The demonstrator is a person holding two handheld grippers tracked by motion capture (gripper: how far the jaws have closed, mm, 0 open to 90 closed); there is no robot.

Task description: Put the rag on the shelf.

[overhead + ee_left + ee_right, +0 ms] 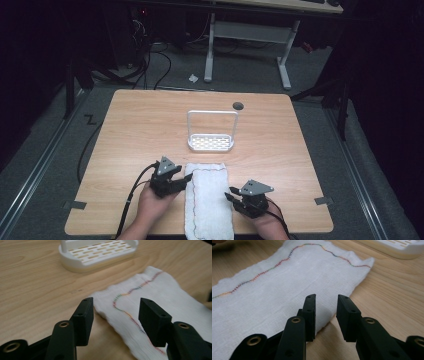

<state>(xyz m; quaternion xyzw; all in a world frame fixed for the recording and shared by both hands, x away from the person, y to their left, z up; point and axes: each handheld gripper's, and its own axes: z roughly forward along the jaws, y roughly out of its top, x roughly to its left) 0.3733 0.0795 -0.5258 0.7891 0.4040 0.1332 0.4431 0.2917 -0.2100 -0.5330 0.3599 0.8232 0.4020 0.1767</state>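
White terry cloth with rainbow-stitched hem [209, 200] lies flat on the wooden table [130, 130], flanked by left gripper [174, 184] and right gripper [239, 199], jaws released, probably for folding.

The high view looks forward and down from above the person's side onto the whole wooden table [150, 120], with floor and desk legs beyond its far edge. The left gripper view sits low, just behind its own jaws, close to the tabletop, and faces across the white cloth [160, 297] toward the white slatted rack [97, 253]. The right gripper view rides equally low and near and looks over the same cloth [294, 282], with a corner of the rack [402, 248] at its top right. All three views share the cloth [209, 200] and the rack [211, 143].
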